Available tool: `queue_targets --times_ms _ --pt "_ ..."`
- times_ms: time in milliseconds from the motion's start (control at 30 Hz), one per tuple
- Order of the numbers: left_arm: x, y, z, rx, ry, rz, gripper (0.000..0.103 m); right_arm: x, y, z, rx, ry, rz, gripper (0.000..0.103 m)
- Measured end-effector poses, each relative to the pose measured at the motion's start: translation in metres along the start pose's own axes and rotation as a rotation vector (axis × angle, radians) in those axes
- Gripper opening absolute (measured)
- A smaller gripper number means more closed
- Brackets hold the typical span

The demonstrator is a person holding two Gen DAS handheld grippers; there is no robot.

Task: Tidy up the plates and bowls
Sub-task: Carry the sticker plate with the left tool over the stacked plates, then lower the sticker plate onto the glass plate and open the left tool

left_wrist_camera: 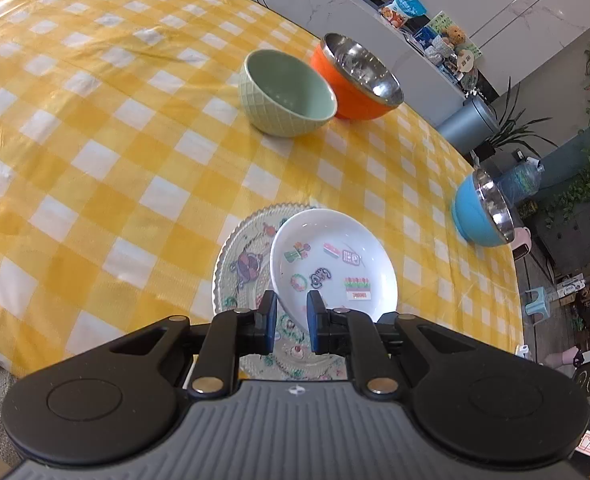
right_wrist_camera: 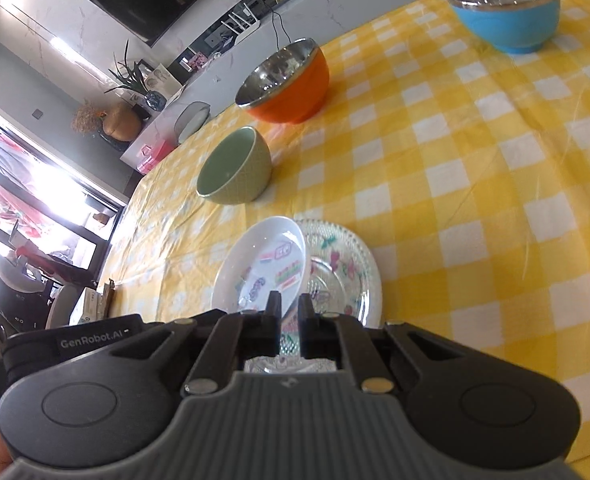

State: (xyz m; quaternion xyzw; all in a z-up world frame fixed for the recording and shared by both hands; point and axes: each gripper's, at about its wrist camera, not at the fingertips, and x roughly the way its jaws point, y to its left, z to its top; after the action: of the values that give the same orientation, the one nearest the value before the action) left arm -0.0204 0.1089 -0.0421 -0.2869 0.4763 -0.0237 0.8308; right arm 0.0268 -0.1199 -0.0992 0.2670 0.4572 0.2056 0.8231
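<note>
A small white plate (left_wrist_camera: 335, 256) with cartoon stickers hangs tilted over a clear patterned glass plate (left_wrist_camera: 243, 264) that lies on the yellow checked tablecloth. My left gripper (left_wrist_camera: 291, 314) is shut on the white plate's near rim, one finger under it and one inside. In the right wrist view the white plate (right_wrist_camera: 255, 264) leans left of the glass plate (right_wrist_camera: 343, 276). My right gripper (right_wrist_camera: 289, 310) is shut, with the white plate's lower rim pinched in the narrow gap between its fingertips. Further back stand a green bowl (left_wrist_camera: 287, 92), an orange steel-lined bowl (left_wrist_camera: 343, 96) and a blue steel-lined bowl (left_wrist_camera: 475, 216).
The table edge (left_wrist_camera: 511, 264) runs close behind the blue bowl, with floor, stools and plants below. In the right wrist view the green bowl (right_wrist_camera: 235, 168) is nearest, then the orange bowl (right_wrist_camera: 295, 92) and the blue bowl (right_wrist_camera: 507, 24). The other gripper's black body (right_wrist_camera: 95, 342) sits close on the left.
</note>
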Motion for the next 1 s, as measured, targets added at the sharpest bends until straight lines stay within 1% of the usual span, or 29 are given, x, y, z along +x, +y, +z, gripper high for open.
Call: queue_targets --times_ms 233,433,633,867,900,933,1000 --pt "0.006 0.003 -0.003 0.018 0.015 0.0 0.016 0.004 -0.01 -0.003 0.01 0.02 0.008 0.006" --pt "0.009 0.007 -0.004 0.01 0.029 -0.005 0.016 0.009 -0.014 -0.005 0.02 0.038 0.007 0.006" --pt "0.011 0.005 -0.006 0.03 0.037 0.005 0.017 0.009 -0.014 -0.005 0.014 0.04 -0.003 0.006" --pt "0.013 0.005 -0.006 0.029 0.045 0.003 0.017 0.012 -0.013 -0.007 0.003 0.05 -0.023 0.006" --pt "0.013 0.006 -0.006 0.028 0.044 0.003 0.017 0.012 -0.013 -0.007 0.0 0.052 -0.025 0.006" --pt "0.013 0.006 -0.006 0.028 0.042 0.005 0.017 0.012 -0.013 -0.007 -0.003 0.052 -0.026 0.009" --pt "0.012 0.005 -0.006 0.034 0.038 0.012 0.017 0.012 -0.012 -0.007 -0.011 0.05 -0.032 0.01"
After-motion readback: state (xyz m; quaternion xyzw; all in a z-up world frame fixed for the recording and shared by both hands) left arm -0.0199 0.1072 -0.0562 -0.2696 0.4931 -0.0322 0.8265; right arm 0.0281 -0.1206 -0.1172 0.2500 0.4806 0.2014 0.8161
